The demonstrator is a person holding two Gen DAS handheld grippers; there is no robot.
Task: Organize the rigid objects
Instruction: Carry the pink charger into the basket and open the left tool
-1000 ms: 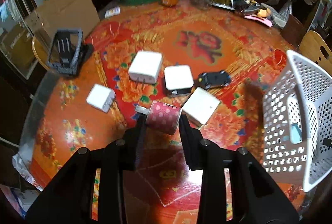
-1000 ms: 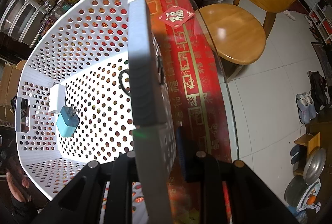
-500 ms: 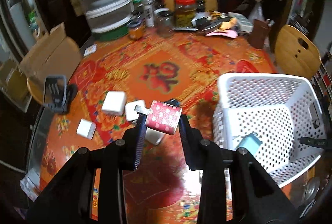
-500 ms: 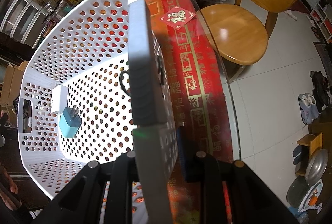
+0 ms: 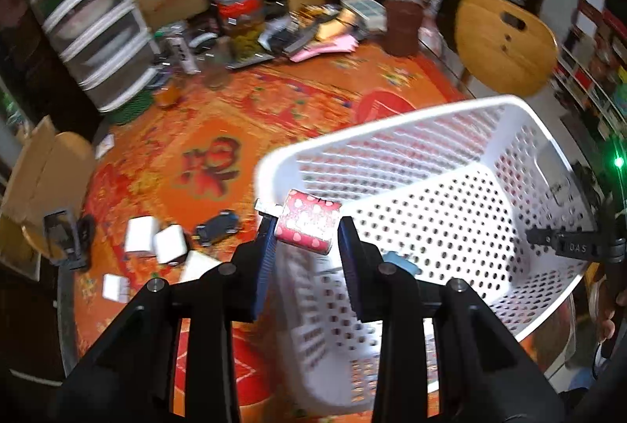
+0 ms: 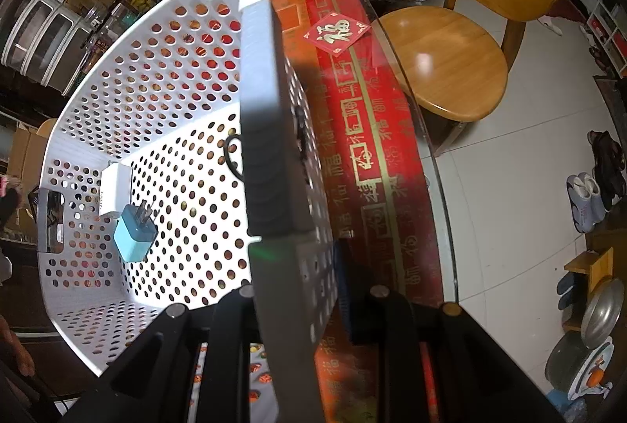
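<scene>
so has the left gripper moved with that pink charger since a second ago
Yes. The left gripper, shut on the pink charger, went from above the white chargers rightward to the white basket rim.

Perforated white plastic basket (image 6: pixel 164 78)

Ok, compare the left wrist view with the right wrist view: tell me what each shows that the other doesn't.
Only the left wrist view shows the left tongs shut on the pink heart-patterned charger, plus white chargers and a dark toy car on the tablecloth. Only the right wrist view shows the right tongs clamped on the basket's rim, a white charger inside, and the wooden stool. Both show the white perforated basket and the blue charger.
</scene>
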